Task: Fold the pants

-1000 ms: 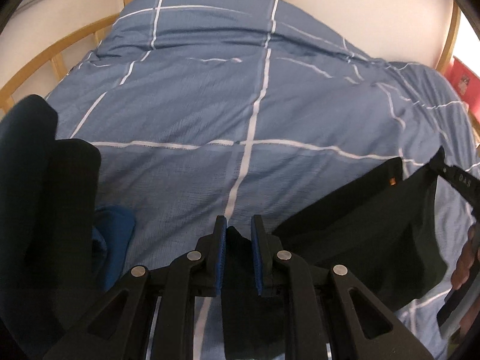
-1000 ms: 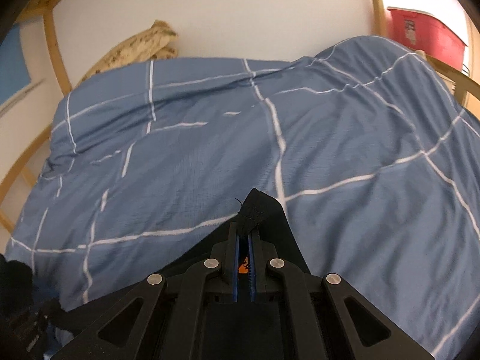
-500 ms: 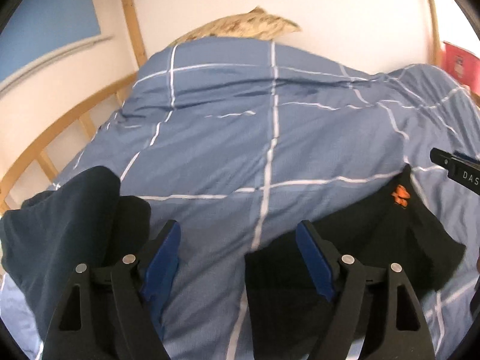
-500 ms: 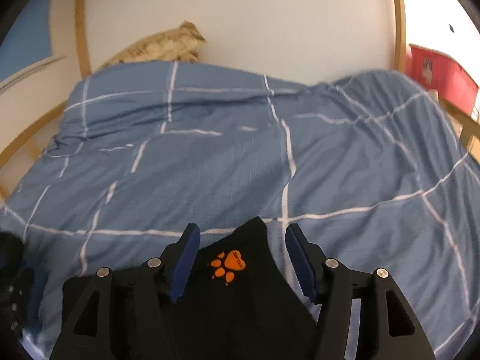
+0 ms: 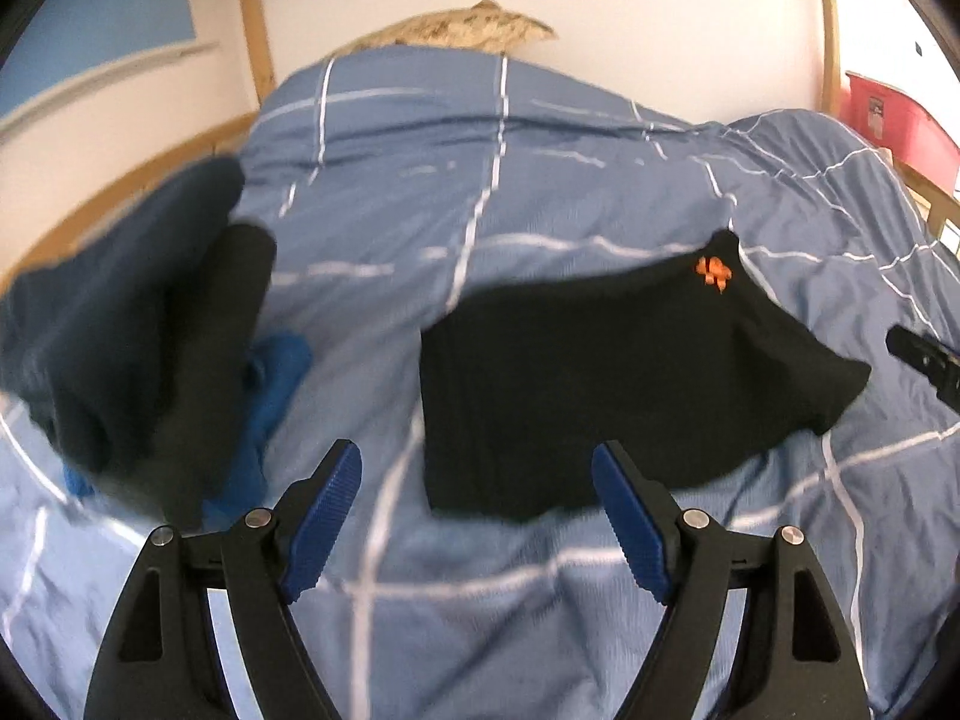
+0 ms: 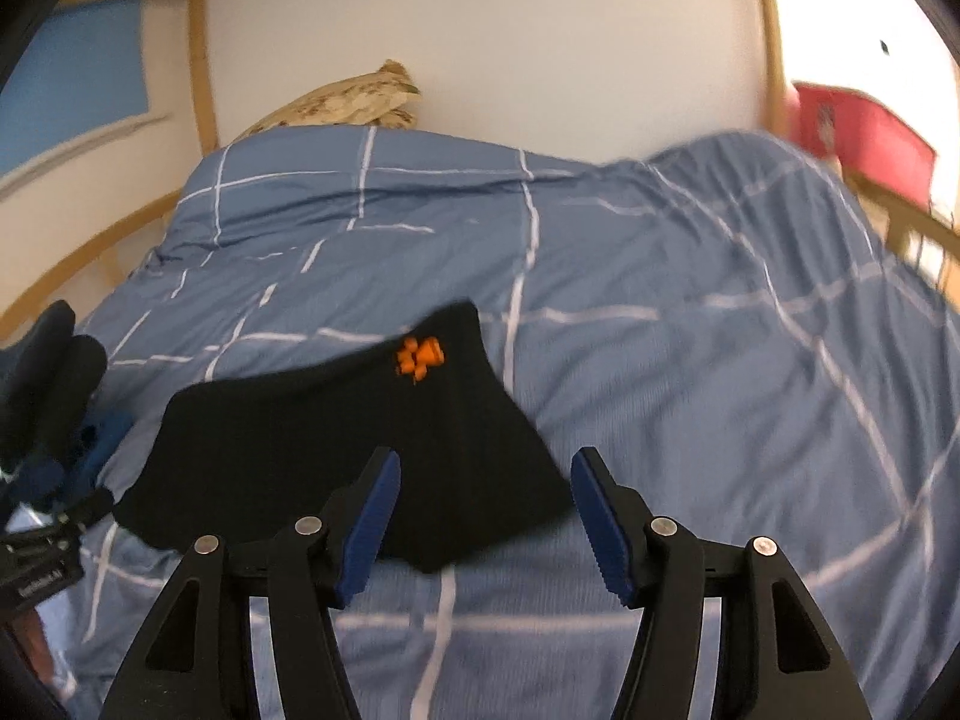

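The folded black pants [image 5: 600, 372] with an orange paw logo [image 5: 713, 273] lie flat on the blue checked duvet [image 5: 540, 192]. My left gripper [image 5: 477, 498] is open and empty, just short of their near edge. In the right wrist view the pants [image 6: 336, 456] lie ahead and to the left, logo [image 6: 420, 355] facing up. My right gripper [image 6: 483, 510] is open and empty above their near right corner. The right gripper's tip [image 5: 924, 360] shows at the right edge of the left wrist view.
A pile of dark navy and black clothes [image 5: 132, 324] with a blue garment [image 5: 270, 384] lies at the left of the bed. A patterned pillow [image 5: 456, 30] lies against the wall. The wooden bed frame [image 5: 252, 42] rims the bed. A red box [image 6: 864, 132] stands at the right.
Both grippers opened and let go of the pants, then drew back and up. The pants now lie folded on the duvet.
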Demonstrator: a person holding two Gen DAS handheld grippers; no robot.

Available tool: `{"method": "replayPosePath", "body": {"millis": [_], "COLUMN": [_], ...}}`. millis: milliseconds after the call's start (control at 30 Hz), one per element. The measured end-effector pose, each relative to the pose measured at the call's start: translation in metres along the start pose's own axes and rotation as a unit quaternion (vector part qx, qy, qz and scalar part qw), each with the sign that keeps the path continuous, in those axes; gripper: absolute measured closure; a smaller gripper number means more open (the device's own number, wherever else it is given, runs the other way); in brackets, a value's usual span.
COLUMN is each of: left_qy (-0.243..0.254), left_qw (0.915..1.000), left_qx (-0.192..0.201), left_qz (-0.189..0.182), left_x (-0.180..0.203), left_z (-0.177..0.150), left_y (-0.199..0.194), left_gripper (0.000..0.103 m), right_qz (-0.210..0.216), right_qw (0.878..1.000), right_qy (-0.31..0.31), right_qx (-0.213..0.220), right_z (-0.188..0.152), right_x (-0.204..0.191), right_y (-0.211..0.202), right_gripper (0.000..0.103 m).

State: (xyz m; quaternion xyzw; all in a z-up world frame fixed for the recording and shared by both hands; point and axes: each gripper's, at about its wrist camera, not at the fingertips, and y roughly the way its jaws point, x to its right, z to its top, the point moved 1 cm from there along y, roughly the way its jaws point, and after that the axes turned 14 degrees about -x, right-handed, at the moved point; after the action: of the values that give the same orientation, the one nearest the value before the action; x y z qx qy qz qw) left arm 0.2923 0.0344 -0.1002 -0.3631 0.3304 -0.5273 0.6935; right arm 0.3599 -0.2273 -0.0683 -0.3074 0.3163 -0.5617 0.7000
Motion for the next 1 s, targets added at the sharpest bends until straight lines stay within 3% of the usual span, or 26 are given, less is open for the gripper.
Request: {"method": "replayPosePath", "body": {"millis": [167,333,600,767,1000], "left_qy": [0.006,-0.009,-0.047,-0.065,-0.109], "left_qw": [0.9996,0.9992,0.9988,0.997,0.99], "left_qx": [-0.025,-0.038,-0.013,0.003,-0.011], "left_qz": [0.013,0.004,-0.009,-0.042,-0.088], "left_x": [0.012,0.01,-0.013,-0.027,-0.033], "left_z": [-0.022,-0.03,-0.027,-0.022,-0.01], "left_y": [0.016,0.027,0.027,0.026,0.044], "left_gripper": [0.024,0.024,0.024,0.024,0.027], "right_qz": [0.027,0.043,0.015,0.029,0.027], "right_qw": [0.998,0.994,0.999,0.998,0.997], "right_qy": [0.044,0.085,0.031,0.038,0.06], "right_qx": [-0.028,-0.056,-0.02,-0.031,-0.028], "right_z": [-0.027,-0.031,-0.032,-0.029,-0.034], "right_x": [0.018,0.028,0.0,-0.01,-0.011], "right_y": [0.022,0.043,0.03,0.031,0.043], "right_gripper": [0.043,0.043,0.043,0.043,0.043]}}
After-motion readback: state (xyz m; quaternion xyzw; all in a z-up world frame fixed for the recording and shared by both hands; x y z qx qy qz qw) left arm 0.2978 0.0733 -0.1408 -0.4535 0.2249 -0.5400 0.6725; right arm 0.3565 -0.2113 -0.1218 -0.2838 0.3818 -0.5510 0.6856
